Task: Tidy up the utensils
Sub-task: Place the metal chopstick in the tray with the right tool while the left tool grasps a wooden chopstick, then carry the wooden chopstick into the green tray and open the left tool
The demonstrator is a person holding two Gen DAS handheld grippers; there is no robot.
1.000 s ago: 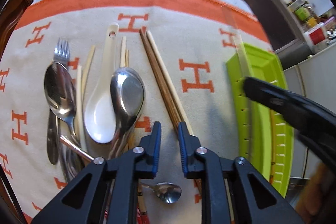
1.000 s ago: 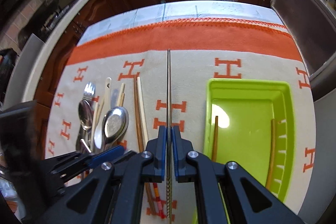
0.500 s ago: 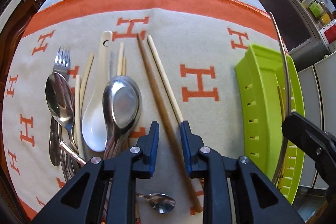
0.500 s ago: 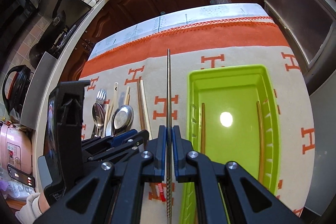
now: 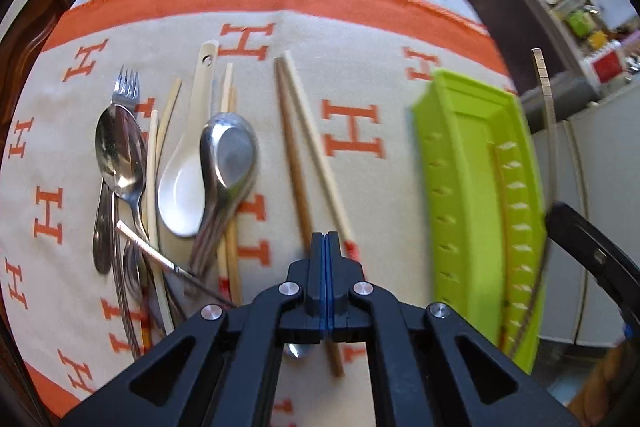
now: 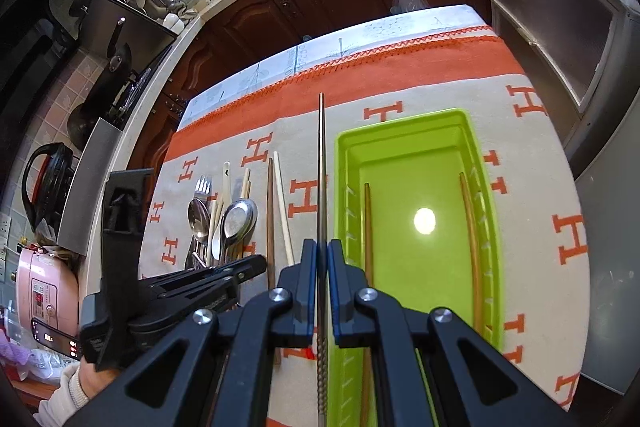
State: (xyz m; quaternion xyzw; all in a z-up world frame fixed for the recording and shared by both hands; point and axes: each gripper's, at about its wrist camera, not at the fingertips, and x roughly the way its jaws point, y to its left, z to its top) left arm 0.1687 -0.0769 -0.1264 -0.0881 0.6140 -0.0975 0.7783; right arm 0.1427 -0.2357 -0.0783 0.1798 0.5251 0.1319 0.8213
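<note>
The only writing to read is the orange letter H repeated all over the beige cloth (image 6: 532, 187) with its orange border; the pink cooker (image 6: 44, 291) at the counter shows a small red display, too small to make out.

The left gripper (image 5: 327, 241) has just been closing — its blue pads now sit pressed together with nothing between them, where a moment ago they stood apart astride the dark wooden chopstick (image 5: 294, 163). That chopstick and its pale partner (image 5: 316, 151) lie side by side on the cloth, right of the heap of spoons (image 5: 230, 155), the fork (image 5: 126, 89) and the white soup spoon (image 5: 182, 195).

The right gripper (image 6: 322, 247) pinches a metal chopstick (image 6: 321, 155), held pointing away over the near-left rim of the green tray (image 6: 400, 125) — a second ago it hung over bare cloth left of the tray. Two wooden chopsticks (image 6: 367, 227) lie inside, one along each long wall.
</note>
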